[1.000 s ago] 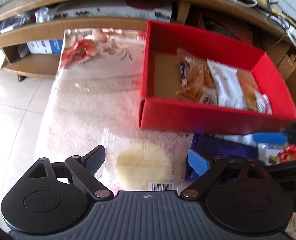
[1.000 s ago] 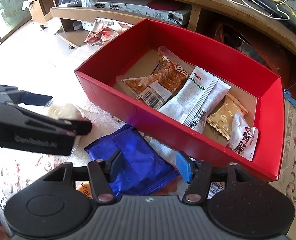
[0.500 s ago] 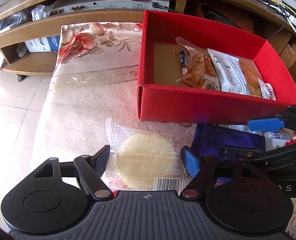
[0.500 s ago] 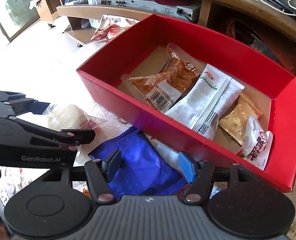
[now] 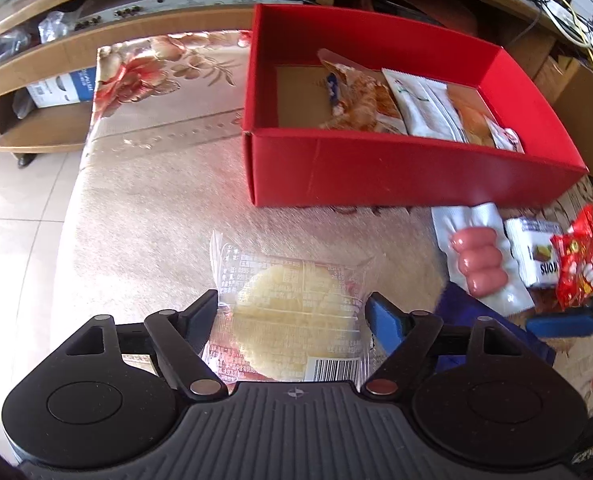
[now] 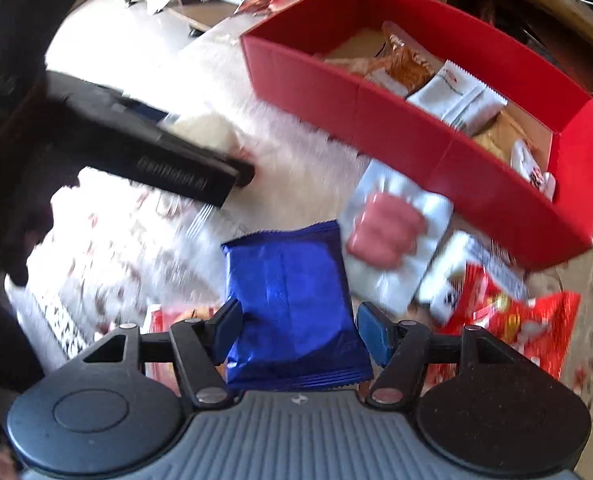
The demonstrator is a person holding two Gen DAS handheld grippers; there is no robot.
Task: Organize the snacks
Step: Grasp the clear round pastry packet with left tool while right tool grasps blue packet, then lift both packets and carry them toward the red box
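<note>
- Snacks, left wrist view: a clear-wrapped round pale cake [image 5: 296, 312] lies on the floral-cloth worktop [image 5: 156, 208], in front of the red box [image 5: 396, 172].
- Left hand-held gripper [image 5: 292, 320] straddles the cake; its jaws have just been opening a little after closing, and the fingers sit at the wrapper's edges. Whether the pads press on it, I cannot tell.
- Inside the red box: an orange packet [image 5: 360, 100], a white packet [image 5: 424, 108] and smaller packs toward the right end.
- Right of the cake, near the box front: a sausage pack [image 5: 480, 264], a small white carton [image 5: 536, 252], a red bag [image 5: 580, 256].
- Right wrist view, blurred: a blue foil packet [image 6: 292, 300] lies between the fingers of the right hand-held gripper [image 6: 300, 332].
- Left finger touches the packet's edge; a narrow gap shows at the right pad, so the jaws look open around it.
- Sausage pack [image 6: 392, 236] just beyond the blue packet; red bag [image 6: 508, 316] to the right; red box [image 6: 416, 128] behind.
- Left hand-held gripper's dark body [image 6: 136, 148] is over the cake [image 6: 208, 136] at upper left.
</note>
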